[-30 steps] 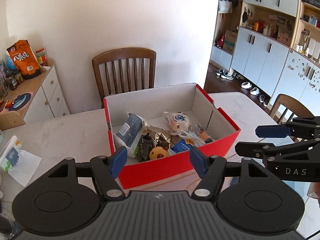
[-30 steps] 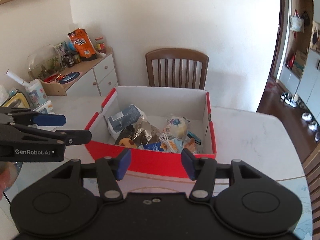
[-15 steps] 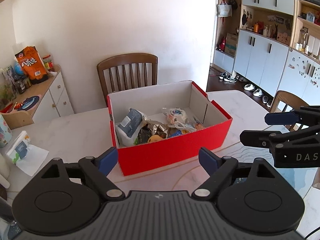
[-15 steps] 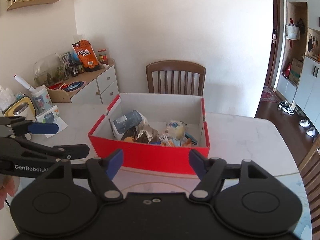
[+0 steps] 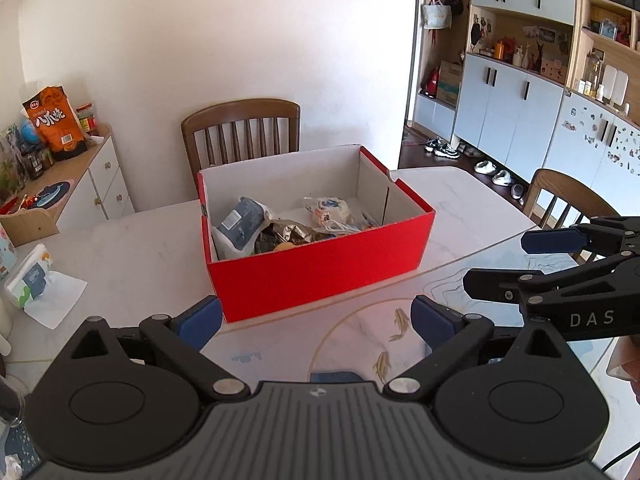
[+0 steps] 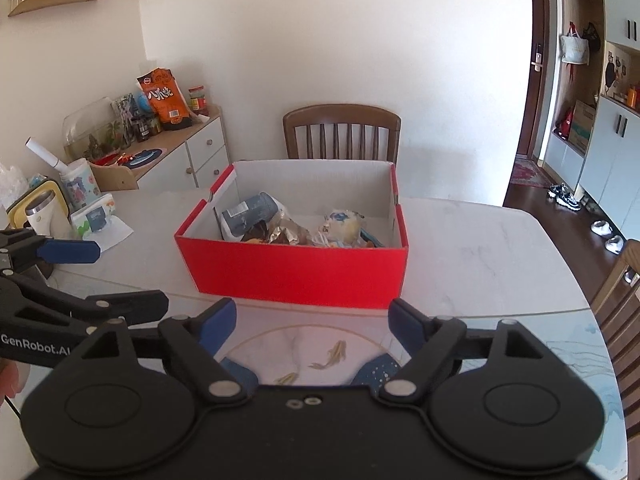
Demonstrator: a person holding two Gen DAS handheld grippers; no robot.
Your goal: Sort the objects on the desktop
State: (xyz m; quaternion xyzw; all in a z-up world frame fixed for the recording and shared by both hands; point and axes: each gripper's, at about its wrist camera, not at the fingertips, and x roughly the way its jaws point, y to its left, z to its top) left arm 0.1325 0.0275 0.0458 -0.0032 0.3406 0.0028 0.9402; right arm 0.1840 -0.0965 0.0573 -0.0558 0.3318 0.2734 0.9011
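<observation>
A red cardboard box (image 5: 320, 276) (image 6: 296, 268) stands on the marble table, filled with several small items: a blue-grey pouch (image 5: 242, 226) (image 6: 250, 214), foil wrappers (image 5: 288, 234), a white packet (image 5: 330, 210) (image 6: 344, 224). My left gripper (image 5: 316, 322) hovers in front of the box, its jaws opening wide with nothing between them. My right gripper (image 6: 310, 320) is also short of the box, jaws opening, nothing between them. Each gripper shows at the other view's edge, the right gripper (image 5: 520, 260) and the left gripper (image 6: 124, 276).
A tissue pack (image 5: 30, 284) (image 6: 94, 216) on paper lies at the table's left. A wooden chair (image 5: 242, 132) (image 6: 342, 132) stands behind the box, another chair (image 5: 568, 200) at the right. A sideboard (image 6: 176, 148) holds snacks and jars. A glass mat (image 6: 320, 344) with fish covers the near table.
Both grippers pulled back from the box, which now looks smaller and farther. Both pairs of jaws spread much wider. Nothing was picked up.
</observation>
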